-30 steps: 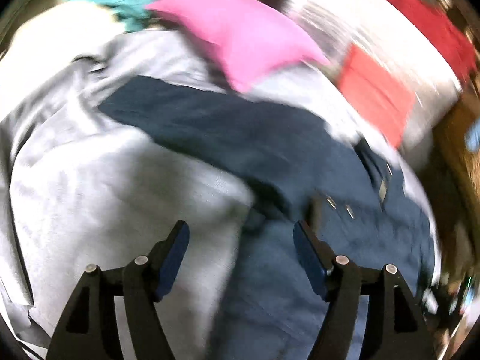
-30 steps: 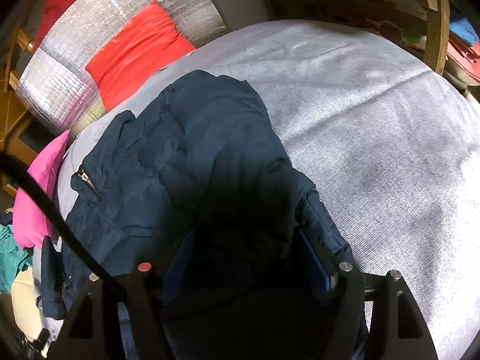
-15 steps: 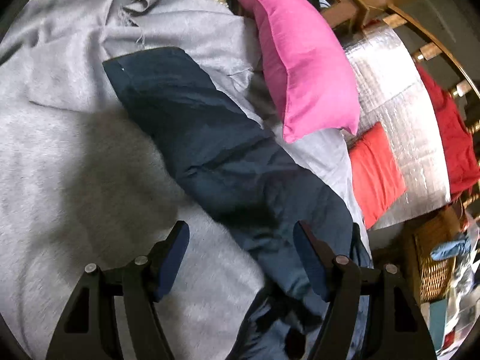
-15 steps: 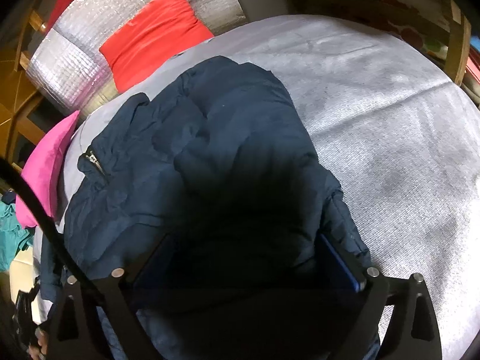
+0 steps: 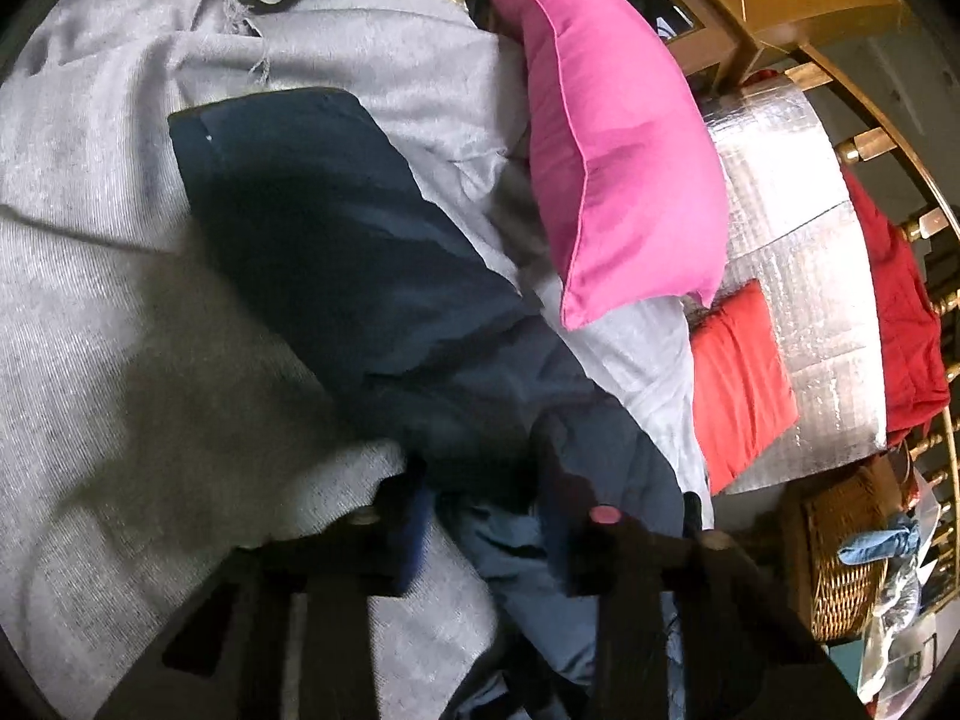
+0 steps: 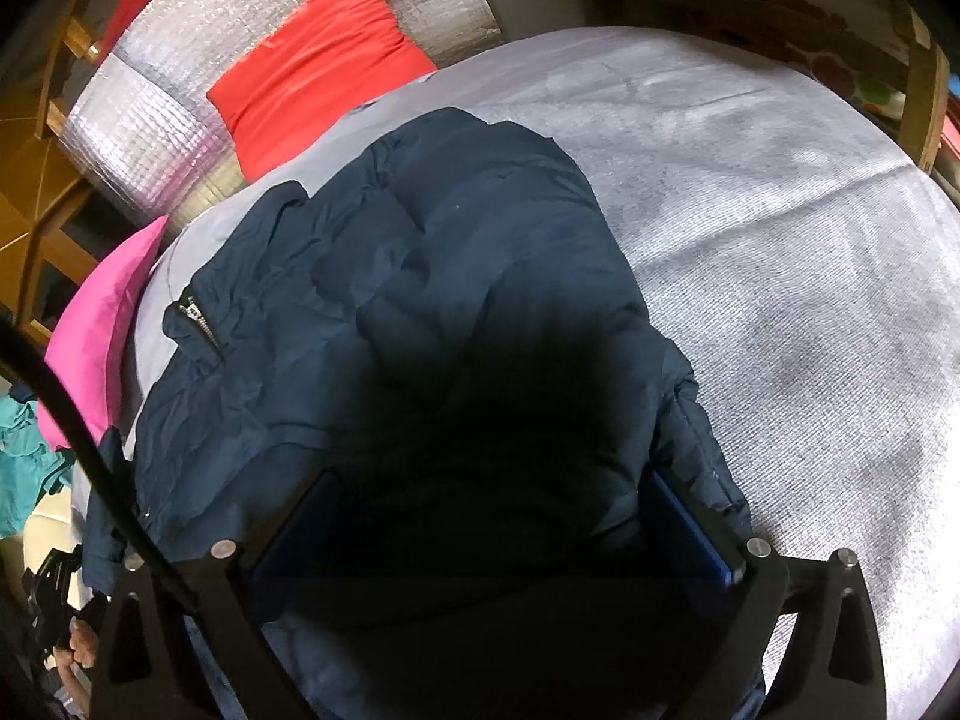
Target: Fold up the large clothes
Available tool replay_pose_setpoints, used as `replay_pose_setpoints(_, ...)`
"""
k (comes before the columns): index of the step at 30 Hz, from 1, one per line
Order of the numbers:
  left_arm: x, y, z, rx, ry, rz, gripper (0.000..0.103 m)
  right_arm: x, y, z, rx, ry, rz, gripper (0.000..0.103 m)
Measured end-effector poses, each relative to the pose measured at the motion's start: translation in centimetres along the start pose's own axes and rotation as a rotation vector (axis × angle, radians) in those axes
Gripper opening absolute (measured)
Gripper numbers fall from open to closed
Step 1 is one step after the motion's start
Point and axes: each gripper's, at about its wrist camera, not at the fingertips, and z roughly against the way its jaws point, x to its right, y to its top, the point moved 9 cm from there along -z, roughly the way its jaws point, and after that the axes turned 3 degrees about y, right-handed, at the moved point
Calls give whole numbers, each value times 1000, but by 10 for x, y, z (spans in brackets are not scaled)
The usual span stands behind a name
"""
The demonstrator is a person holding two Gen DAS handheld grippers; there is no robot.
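Observation:
A navy padded jacket (image 6: 468, 312) lies on a grey bed cover (image 6: 780, 240). In the left wrist view one sleeve (image 5: 336, 252) stretches out flat toward the far left. My left gripper (image 5: 480, 510) has closed in on the jacket fabric near the sleeve's base, with cloth between its jaws. My right gripper (image 6: 492, 534) is wide open, pressed down over the folded bulk of the jacket, its blue pads (image 6: 690, 534) on either side of the cloth. A zipper (image 6: 198, 318) shows at the jacket's left.
A pink pillow (image 5: 612, 138) lies beside the sleeve. A red cushion (image 6: 318, 90) leans on a silver foil mat (image 6: 150, 114). A wicker basket (image 5: 840, 552) stands off the bed's right edge. Teal cloth (image 6: 24, 450) lies at far left. A wooden bed frame rings the mattress.
My left gripper swung over the sleeve, dropped onto the jacket and its jaws closed on the fabric. My right gripper opened wider and moved a little lower over the jacket.

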Motion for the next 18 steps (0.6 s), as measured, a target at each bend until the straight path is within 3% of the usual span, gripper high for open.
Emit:
replay_pose_setpoints(5,27,1,16,63,3,-84,14,0,1,1,-8,-1,-18,102)
replay_pose_setpoints(9,78,-19,33,88,-12,-247,13,3,3,8,6,20,-85,102)
replay_pose_setpoints(14,147,-75,45,99,-43,-503,13,9,7,22,35,64,-158,102)
replay_pose_setpoints(18,184,-143,28,15,-71,-674,13,8,11,38,94,46,-148,102)
